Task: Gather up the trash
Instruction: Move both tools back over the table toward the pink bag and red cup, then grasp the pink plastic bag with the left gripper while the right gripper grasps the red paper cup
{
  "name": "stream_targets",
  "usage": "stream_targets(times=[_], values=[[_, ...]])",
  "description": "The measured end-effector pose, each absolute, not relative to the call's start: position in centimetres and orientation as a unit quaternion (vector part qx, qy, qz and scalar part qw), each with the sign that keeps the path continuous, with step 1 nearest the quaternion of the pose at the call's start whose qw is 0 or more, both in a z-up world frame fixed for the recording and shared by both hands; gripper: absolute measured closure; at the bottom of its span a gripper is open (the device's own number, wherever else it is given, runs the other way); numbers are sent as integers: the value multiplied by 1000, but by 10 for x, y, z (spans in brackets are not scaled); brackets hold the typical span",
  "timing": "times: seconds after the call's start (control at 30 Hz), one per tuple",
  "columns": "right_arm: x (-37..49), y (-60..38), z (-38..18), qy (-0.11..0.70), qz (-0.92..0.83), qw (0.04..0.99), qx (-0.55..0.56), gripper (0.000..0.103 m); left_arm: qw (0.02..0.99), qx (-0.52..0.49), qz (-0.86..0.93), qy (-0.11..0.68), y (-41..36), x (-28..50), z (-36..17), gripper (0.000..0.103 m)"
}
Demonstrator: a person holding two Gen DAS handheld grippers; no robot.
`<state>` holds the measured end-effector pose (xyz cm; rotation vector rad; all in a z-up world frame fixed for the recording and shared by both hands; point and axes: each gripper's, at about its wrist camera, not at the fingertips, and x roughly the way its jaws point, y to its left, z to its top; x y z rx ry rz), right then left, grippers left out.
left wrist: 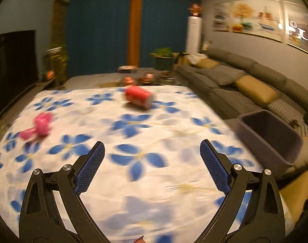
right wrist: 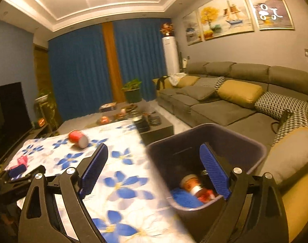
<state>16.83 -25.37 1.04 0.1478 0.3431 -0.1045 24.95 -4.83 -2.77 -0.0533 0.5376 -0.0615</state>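
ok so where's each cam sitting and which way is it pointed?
Left wrist: on the left hand-held gripper, low over the flowered tablecloth, facing the curtains; shows its own open blue-padded fingers, red can, pink wrapper.
Right wrist: on the right hand-held gripper, at the table's right edge above the grey bin, which holds a bottle; own open fingers show, plus the left gripper at far left.
Shared: red can, tablecloth, bin, sofa, curtains.

Can on table — bin just right w/ bottle inside.
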Motion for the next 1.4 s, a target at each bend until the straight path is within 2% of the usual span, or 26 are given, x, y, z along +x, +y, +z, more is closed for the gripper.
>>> stream_targets(times=[0.5,0.77,1.2,1.4], values=[[197,-134,1,189,37,981,34,14,958,-49,129,249,125,243,-30,10],[224,-94,-4,199,63,978,25,14,956,-61,141,252,166,282,-38,10],[283,-70,-9,212,61,975,14,14,939,-45,134,313,187,368,-70,10],[300,-64,-15,223,68,972,12,14,926,-44,125,352,189,392,-82,28]])
